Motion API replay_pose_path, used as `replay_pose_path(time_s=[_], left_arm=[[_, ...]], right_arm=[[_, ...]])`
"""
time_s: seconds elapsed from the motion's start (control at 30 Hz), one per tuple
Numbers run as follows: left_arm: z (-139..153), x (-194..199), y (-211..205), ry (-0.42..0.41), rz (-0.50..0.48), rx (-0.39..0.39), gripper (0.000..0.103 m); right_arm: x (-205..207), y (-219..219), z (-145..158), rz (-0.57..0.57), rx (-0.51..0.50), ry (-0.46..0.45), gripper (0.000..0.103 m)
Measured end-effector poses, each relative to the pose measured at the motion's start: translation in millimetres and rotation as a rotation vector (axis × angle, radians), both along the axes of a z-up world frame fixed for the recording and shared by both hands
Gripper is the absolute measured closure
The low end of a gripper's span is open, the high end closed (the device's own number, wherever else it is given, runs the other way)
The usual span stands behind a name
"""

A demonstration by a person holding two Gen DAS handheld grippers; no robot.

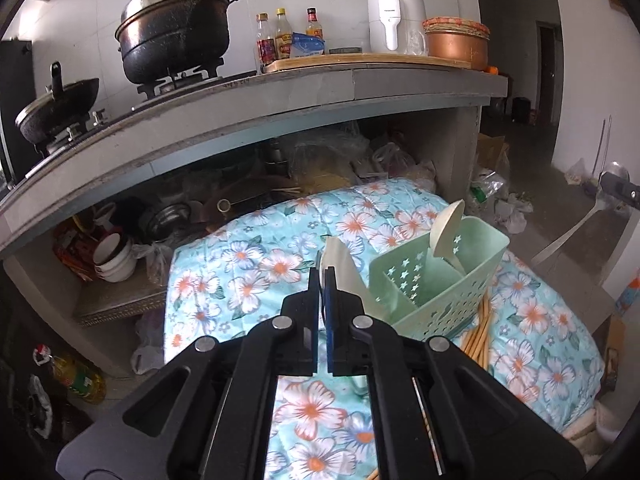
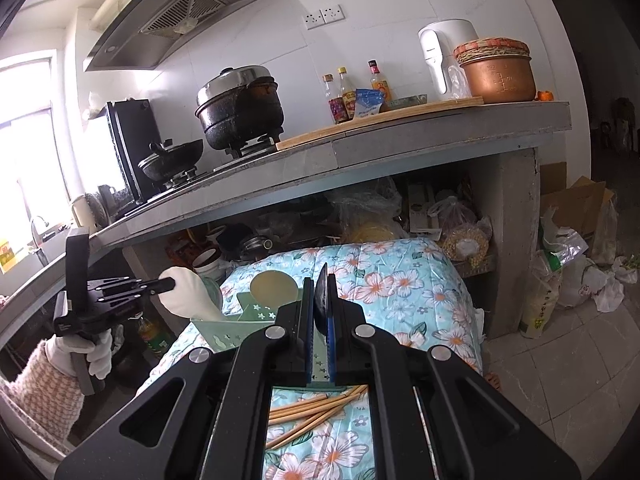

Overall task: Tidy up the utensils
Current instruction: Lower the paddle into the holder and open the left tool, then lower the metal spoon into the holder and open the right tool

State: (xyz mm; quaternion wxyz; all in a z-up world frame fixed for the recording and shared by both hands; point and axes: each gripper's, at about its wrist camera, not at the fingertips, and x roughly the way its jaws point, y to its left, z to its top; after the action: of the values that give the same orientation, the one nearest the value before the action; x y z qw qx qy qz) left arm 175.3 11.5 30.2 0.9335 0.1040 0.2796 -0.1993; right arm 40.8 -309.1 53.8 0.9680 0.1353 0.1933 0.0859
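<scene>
Utensils first: a loose bundle of thin wooden chopsticks point(image 2: 316, 410) lies flat on the flowery quilted cloth point(image 2: 400, 280), low in the right wrist view just behind the right gripper point(image 2: 320, 308). That one's matte black jaws are clamped on a dark, smooth, rounded spoon-like piece point(image 2: 321, 300) poking up between the blue pads.

In the left wrist view the left gripper point(image 1: 322, 280) sits bottom centre, jaws squeezed on a cream plastic spoon point(image 1: 340, 268), pale and glossy, tilting toward the right. From the right camera you can see a white-gloved hand point(image 2: 92, 352) with a checked sleeve holding that tool at the left edge.

Just past it, right of centre, sits the mint green plastic caddy point(image 1: 436, 284), boxy, divided into compartments, with star cut-outs and small holes. Another cream spoon point(image 1: 446, 236) stands bowl-up in its far compartment.

Farther back, upper part of the frame: rough grey concrete counter point(image 1: 280, 96), a sooty black pot point(image 1: 176, 36) with a steel lid on the burner, sauce bottles point(image 1: 280, 36), a copper-coloured pot point(image 1: 456, 44).
</scene>
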Motion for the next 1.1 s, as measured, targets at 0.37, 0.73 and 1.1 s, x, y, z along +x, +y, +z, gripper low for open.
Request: replay_pose_path(time_s=[0.37, 0.73, 1.1], left_arm=[[-1, 0, 27, -0.001, 0.023, -0.281, 0.055], [-45, -18, 62, 0.100, 0.067, -0.399, 0.035], [-79, -30, 59, 0.182, 0.064, -0.391, 0.034]], right_arm=[[14, 9, 39, 0.048, -0.010, -0.097, 0.098], [46, 20, 46, 0.147, 0.078, -0.086, 0.098], [101, 35, -14, 0.148, 0.069, 0.113, 0.097]])
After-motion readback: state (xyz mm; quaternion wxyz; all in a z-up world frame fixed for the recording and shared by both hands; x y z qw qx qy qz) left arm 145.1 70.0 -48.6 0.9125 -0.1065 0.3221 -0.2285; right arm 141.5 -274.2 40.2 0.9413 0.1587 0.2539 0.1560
